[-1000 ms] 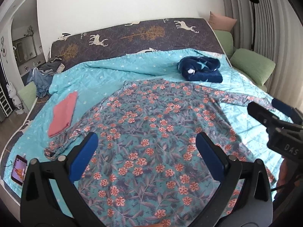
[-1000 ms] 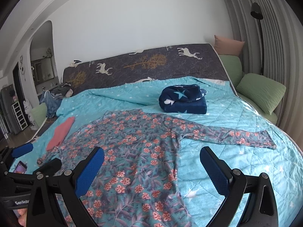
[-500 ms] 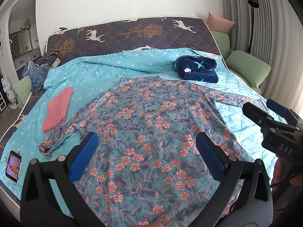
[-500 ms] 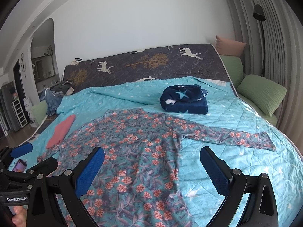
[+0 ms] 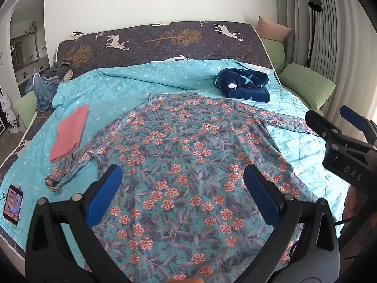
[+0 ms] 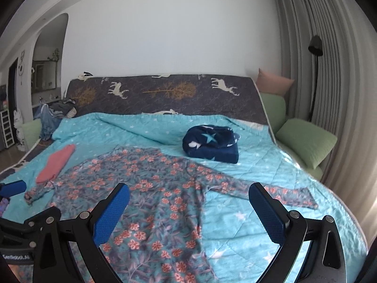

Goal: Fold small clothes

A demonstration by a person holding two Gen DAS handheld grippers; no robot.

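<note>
We've got a teal shirt covered in coral flowers and purple-grey leaves, lying on an aqua quilt with tiny white stars. There's a plain pink folded piece, plus a navy blanket with light-blue stars.

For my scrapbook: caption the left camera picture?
Open left claw hovers above flowery teal long-sleeved dress spread flat on bed.

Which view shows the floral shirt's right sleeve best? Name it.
Right wrist view: the floral shirt's right sleeve lies stretched flat to its cuff, partly behind a tool finger. The left wrist view shows it at the edge, its cuff hidden behind the right tool.
</note>
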